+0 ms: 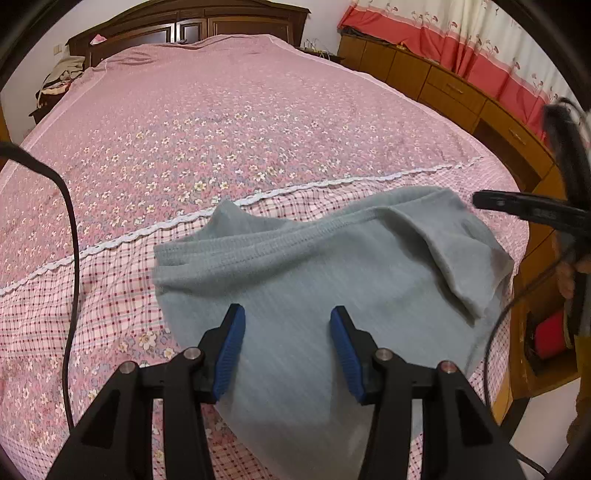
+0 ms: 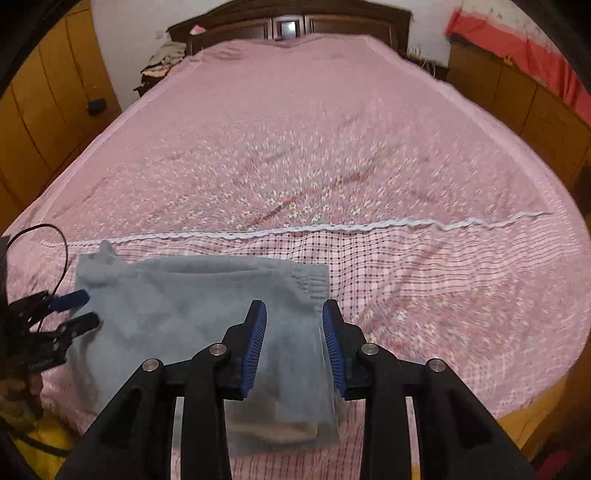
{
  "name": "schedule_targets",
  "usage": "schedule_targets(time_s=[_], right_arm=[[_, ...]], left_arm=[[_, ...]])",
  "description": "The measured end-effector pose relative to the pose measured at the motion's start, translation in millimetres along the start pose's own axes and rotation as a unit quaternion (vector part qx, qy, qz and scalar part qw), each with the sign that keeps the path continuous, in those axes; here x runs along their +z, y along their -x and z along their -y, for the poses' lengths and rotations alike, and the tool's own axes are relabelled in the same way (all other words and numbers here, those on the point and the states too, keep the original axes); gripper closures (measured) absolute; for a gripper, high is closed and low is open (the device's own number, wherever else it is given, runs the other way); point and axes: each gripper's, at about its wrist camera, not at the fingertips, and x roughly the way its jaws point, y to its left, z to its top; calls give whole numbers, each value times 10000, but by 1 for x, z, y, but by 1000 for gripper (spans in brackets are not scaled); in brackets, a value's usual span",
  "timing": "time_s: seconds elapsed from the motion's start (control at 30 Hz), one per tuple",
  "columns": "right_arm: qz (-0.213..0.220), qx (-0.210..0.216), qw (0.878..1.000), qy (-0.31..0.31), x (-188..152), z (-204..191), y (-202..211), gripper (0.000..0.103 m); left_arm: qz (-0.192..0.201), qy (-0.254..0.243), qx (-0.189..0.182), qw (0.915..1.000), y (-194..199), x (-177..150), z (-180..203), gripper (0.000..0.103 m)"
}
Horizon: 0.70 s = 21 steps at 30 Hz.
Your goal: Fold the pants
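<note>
matt grey fleecy pants [image 1: 295, 280] on a printed cotton bedspread [image 1: 221, 122]; glossy dark wood headboard [image 1: 192, 26].

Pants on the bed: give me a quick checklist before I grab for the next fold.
1. Left claw open: ok, blue pads apart, nothing between them.
2. Right claw open: ok, pads apart over the cloth.
3. Grey pants lying on the bed cover: ok, on the checked strip near the foot edge.
4. Waistband flat: not ok, the far left corner sticks up and a flap is turned over on the right.
5. Both claws over the garment: ok, left near its left edge, right near its right edge.
6. Cable clear of the pants: ok, it hangs to the left.
</note>
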Motion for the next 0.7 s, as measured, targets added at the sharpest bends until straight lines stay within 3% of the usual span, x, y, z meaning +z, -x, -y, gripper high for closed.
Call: schedule_targets(time_s=[0.17,0.23,0.3,0.47,0.57,0.7], right_arm=[[-384,168,9991,24,-1,-6,-26,71],[-297,309,9991,71,-5,-11,-23,74],[-144,427,9989,160,-8,-17,-14,84],[-35,811,9955,488,-16,-32,-2,84],[107,317,9983,484,-13,-28,1,84],[404,-405,9984,6,-5,-8,11,84]], left_arm=[[-15,-6,11,10000,2,-2,0,52],[-23,-22,10,10000,2,-1,1,52],[-33,-38,11,10000,0,0,2,52],[-48,-69,19,10000,-5,2,6,52],[-51,-79,14,10000,-5,2,6,52],[-53,-76,1,10000,-5,2,6,52]])
